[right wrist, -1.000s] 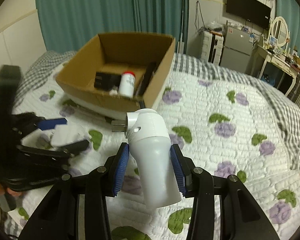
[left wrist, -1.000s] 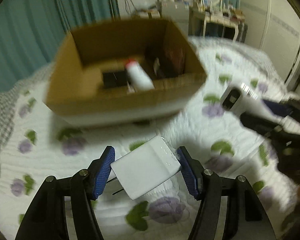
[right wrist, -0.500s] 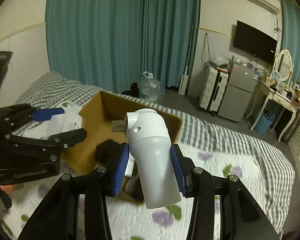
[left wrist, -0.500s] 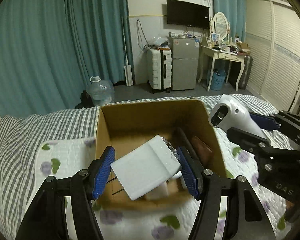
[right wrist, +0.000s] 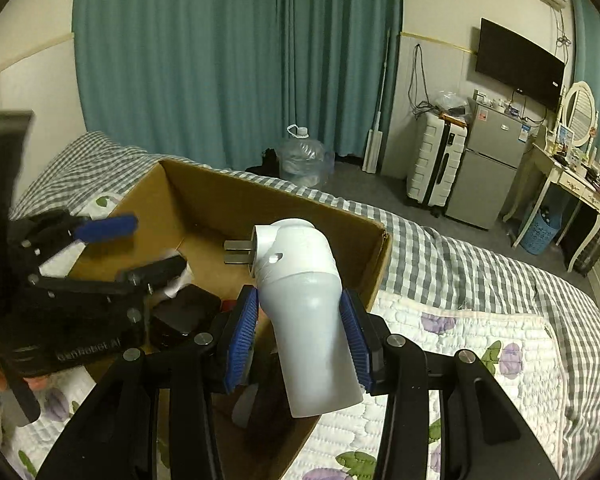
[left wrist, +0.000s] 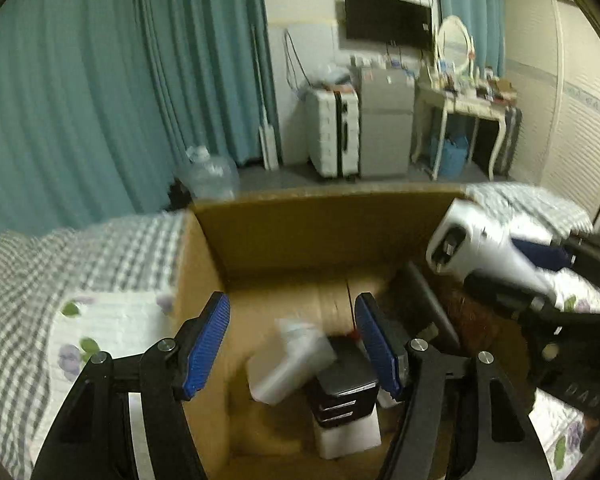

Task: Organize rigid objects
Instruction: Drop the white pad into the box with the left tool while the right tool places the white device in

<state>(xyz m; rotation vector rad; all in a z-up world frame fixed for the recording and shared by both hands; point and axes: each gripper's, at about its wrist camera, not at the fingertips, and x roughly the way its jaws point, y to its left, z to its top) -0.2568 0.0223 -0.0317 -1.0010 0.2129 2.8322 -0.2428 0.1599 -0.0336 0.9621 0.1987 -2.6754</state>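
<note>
An open cardboard box (left wrist: 320, 232) stands on the bed. My left gripper (left wrist: 293, 342) is open over it, and a white flat packet (left wrist: 290, 360), blurred, lies below it inside the box beside a black device (left wrist: 346, 384). My right gripper (right wrist: 300, 338) is shut on a white plug-in device (right wrist: 304, 300) with two metal prongs, held above the box's right side (right wrist: 374, 264). The device also shows in the left wrist view (left wrist: 476, 244). The left gripper also shows in the right wrist view (right wrist: 132, 244).
The bed has a white floral quilt (right wrist: 480, 344) over a grey checked sheet (right wrist: 440, 240). Beyond the bed stand teal curtains (right wrist: 220, 60), a water jug (right wrist: 304, 156), a white suitcase (right wrist: 436, 160), a small fridge (right wrist: 488, 164) and a dressing table (right wrist: 564, 176).
My left gripper has opened and the white packet has dropped from it into the box. My right gripper still holds the plug-in device and has moved closer over the box.
</note>
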